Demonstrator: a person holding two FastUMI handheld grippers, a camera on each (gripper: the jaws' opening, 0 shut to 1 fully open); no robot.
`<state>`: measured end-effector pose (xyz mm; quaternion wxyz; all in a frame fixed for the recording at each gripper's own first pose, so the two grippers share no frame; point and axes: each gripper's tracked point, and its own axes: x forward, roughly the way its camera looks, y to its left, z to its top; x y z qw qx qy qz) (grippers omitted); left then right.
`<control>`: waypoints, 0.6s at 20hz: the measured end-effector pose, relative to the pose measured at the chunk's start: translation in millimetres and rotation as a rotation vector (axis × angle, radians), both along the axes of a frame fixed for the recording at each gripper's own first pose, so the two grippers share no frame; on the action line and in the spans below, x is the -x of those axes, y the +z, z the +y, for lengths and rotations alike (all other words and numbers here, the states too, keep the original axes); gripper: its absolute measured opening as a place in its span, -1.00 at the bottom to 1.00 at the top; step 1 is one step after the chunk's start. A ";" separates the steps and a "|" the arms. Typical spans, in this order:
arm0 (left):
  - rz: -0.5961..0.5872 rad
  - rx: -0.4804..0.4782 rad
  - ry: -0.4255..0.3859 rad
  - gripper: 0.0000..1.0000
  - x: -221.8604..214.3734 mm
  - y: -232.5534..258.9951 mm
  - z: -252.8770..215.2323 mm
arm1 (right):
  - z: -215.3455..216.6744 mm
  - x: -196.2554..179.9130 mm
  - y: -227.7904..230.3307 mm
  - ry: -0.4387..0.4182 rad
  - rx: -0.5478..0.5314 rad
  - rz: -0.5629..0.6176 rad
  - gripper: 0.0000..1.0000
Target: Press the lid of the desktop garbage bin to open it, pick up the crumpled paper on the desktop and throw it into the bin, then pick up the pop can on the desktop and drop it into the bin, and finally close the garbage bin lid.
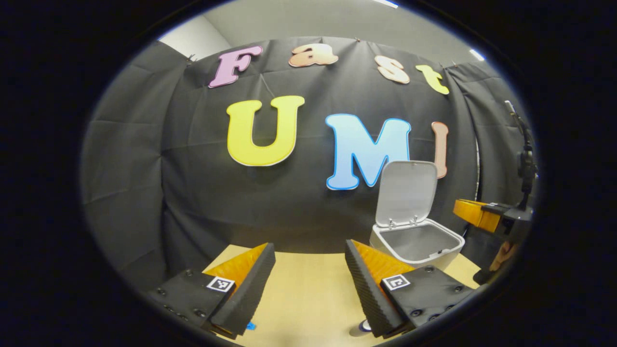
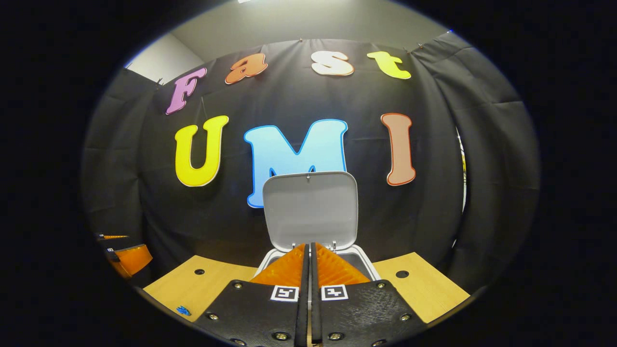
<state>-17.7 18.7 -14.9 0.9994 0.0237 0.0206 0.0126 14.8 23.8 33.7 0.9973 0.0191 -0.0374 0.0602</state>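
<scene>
Your left gripper (image 1: pixel 310 270) hangs low over the pale wooden counter (image 1: pixel 308 294) with its fingers spread wide apart and nothing between them. From its view, the small white plastic garbage bin (image 1: pixel 417 246) stands on the counter ahead and to the right, close to the black cloth wall (image 1: pixel 193 193). Its flat white lid (image 1: pixel 406 193) is swung up and stands almost upright behind the opening, and the grey inside of the bin that you can see from here looks bare. Your right gripper (image 1: pixel 475 212) shows at the far right of that view, just beside the bin and level with its rim, with part of a hand (image 1: pixel 503 255) under it.

In the right gripper view, your right gripper (image 2: pixel 309 248) has its fingers pressed together with only a thin slit between them, and they clamp nothing. They point straight at the bin (image 2: pixel 366 262), whose rim shows on either side of the fingertips, and the raised lid (image 2: pixel 311 209) stands directly behind them. Your left gripper (image 2: pixel 127 258) sits at the far left edge of this view, well apart from the bin. Two small round holes (image 2: pixel 401 274) mark the counter (image 2: pixel 414 284), one on each side of the bin.
</scene>
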 end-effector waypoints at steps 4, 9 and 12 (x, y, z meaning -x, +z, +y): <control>0.004 -0.020 0.026 0.92 -1.0 -7.7 20.9 | 4.1 5.1 2.0 0.010 0.001 -0.002 -0.94; 0.040 -0.014 0.075 0.92 1.3 -33.9 63.3 | 10.4 10.5 1.4 0.027 0.015 0.002 -0.94; 0.077 -0.005 0.110 0.93 6.5 -55.8 91.7 | 13.5 9.4 -3.6 0.035 0.022 0.017 -0.94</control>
